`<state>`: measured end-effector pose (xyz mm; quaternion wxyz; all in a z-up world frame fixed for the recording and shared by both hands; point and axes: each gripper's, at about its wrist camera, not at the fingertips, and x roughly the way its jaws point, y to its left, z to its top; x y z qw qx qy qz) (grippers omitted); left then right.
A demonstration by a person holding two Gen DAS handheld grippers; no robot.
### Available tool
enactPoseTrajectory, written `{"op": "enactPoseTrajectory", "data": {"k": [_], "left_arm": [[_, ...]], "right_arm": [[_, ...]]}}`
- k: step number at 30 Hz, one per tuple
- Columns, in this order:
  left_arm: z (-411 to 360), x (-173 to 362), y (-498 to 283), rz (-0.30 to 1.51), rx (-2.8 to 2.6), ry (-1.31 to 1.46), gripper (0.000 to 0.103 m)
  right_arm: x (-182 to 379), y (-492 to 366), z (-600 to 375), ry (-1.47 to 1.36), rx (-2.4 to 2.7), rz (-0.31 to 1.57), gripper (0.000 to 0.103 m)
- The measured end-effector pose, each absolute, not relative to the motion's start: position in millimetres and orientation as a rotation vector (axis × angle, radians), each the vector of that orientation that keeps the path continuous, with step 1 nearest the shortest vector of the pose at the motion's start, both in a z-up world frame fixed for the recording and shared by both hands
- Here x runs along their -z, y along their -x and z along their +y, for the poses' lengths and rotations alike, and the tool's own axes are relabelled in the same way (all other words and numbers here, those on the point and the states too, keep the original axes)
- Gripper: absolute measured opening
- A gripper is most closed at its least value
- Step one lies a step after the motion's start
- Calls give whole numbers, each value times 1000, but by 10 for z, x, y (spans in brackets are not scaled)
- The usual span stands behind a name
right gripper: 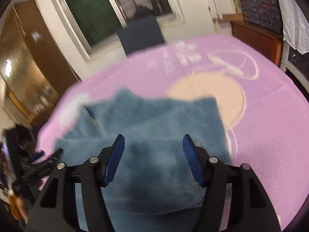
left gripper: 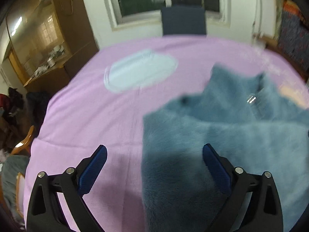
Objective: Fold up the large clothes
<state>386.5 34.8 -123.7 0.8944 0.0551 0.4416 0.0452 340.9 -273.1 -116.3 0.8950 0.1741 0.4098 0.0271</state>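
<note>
Blue fleece, soft and thick, makes up the garment [left gripper: 222,135] that lies on a pink blanket [left gripper: 87,116] covering the table. In the left wrist view it fills the right half of the frame, and its left edge runs down between the two fingers of the left gripper [left gripper: 154,148]. The right finger is over the fleece, the left finger over the bare pink cloth. The jaws stand wide apart and press on nothing.

In the right wrist view the garment [right gripper: 154,119] lies in the centre and lower part of the frame, directly under the right gripper [right gripper: 153,141]. These jaws are also apart, with only the fleece surface visible in the gap between them; the pads do not pinch it.

The garment looks already folded into a rough rectangle, with a layer doubled over near the top and two small points rising at the far edge. A small shiny metal piece [left gripper: 252,98], perhaps a zip puller, shows in the upper right of the left wrist view.

Both pictures are blurred, so seams and details are hard to read. The lower edge of the garment is cut off by the grippers and the frame border. At the lower left of the right wrist view a dark tool part appears, too blurred to tell clearly.
</note>
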Motion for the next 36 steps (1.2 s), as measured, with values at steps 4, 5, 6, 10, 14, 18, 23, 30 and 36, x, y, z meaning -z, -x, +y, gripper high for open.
{"op": "enactPoseTrajectory", "data": {"k": [4, 5, 6, 10, 14, 18, 23, 30, 36], "left_arm": [[446, 1197, -3856, 924, -83, -64, 100], [451, 1172, -3835, 919, -82, -58, 99], [452, 1141, -3814, 911, -79, -56, 99], [447, 945, -3574, 841, -30, -50, 99], [376, 1011, -3508, 887, 33, -36, 99], [256, 1188, -3554, 922, 44, -87, 100], [336, 1214, -3607, 949, 74, -31, 100], [452, 1141, -3533, 956, 83, 27, 99], [564, 1071, -2892, 941, 111, 42, 99]], "right_arm": [[1134, -3387, -2738, -347, -71, 840, 58], [1124, -3359, -2755, -359, -78, 828, 57], [1097, -3320, -2778, -373, -87, 814, 57], [982, -3150, -2847, -358, -83, 774, 57], [997, -3070, -2934, -370, -67, 806, 58], [1183, -3124, -2973, -357, -50, 867, 58], [1190, -3129, -2961, -343, -48, 863, 58], [1123, -3072, -2996, -382, -84, 839, 59], [1033, -2513, -3065, -455, -148, 801, 62]]}}
